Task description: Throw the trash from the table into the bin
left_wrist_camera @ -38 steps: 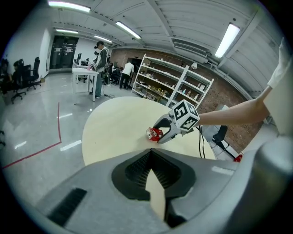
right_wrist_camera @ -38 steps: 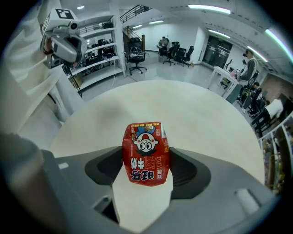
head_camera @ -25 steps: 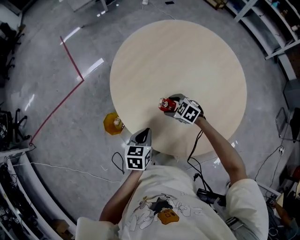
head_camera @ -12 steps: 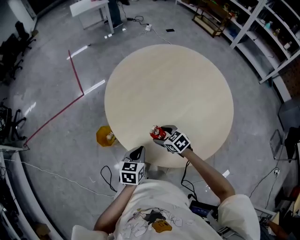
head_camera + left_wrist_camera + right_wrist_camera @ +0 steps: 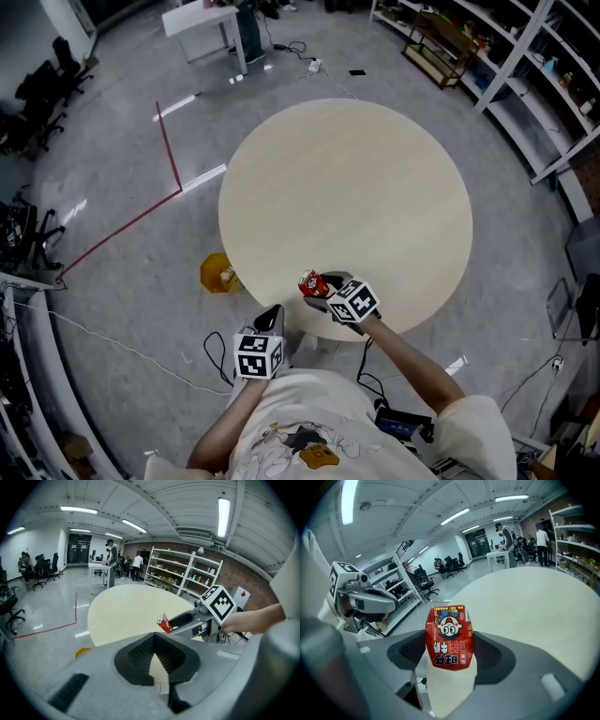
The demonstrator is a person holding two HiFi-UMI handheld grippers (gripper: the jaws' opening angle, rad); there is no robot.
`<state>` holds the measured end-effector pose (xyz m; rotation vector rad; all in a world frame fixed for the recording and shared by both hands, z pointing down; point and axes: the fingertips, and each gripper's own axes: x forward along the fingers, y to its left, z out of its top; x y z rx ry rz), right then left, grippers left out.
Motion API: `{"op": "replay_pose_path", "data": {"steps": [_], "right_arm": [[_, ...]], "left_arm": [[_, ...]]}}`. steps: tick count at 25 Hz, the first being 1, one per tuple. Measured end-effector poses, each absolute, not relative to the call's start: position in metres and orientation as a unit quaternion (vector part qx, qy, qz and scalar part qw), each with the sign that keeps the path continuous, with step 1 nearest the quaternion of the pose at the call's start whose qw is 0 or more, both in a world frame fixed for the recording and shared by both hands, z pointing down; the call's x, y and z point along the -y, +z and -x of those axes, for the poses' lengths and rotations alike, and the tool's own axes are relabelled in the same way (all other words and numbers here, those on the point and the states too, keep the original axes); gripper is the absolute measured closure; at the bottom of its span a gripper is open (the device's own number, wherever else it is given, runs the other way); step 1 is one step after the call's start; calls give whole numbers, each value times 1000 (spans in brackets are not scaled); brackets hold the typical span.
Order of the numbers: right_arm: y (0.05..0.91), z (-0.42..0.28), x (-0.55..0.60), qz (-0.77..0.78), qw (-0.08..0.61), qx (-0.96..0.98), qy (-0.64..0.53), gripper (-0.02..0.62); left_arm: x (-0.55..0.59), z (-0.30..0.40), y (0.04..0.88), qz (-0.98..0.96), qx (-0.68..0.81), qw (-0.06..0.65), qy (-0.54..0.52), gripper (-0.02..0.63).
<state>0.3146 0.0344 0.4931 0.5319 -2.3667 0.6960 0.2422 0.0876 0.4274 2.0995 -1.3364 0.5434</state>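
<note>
Holding a red carton (image 5: 449, 637) in the jaws of the right gripper (image 5: 450, 654), above the near edge of the table (image 5: 375, 169).
Keep the squeeze firm; swing past the rim, let go only above the yellow bin (image 5: 217, 274) on the floor just beside it. Mind the left gripper (image 5: 270, 321), shut and empty, close to that path.

So the trash I'm dealing with is a small red carton (image 5: 449, 637) with a cartoon face on the front, a bit crumpled, pinched between the jaws of my right gripper (image 5: 317, 292) and held over the near edge of the round table (image 5: 347, 187). The bin (image 5: 217, 273) is yellow, on the floor just left of that edge, with something in it.
</note>
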Motion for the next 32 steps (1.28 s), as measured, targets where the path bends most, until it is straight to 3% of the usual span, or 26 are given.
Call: {"op": "replay_pose_path", "data": {"steps": [15, 32], "right_arm": [[499, -260, -78, -117, 345, 896, 254, 270], [490, -121, -81, -91, 354, 888, 279, 270]], "left_arm": [[-121, -200, 440, -756, 535, 330, 183, 600], [-106, -70, 439, -732, 558, 363, 142, 600]]}}
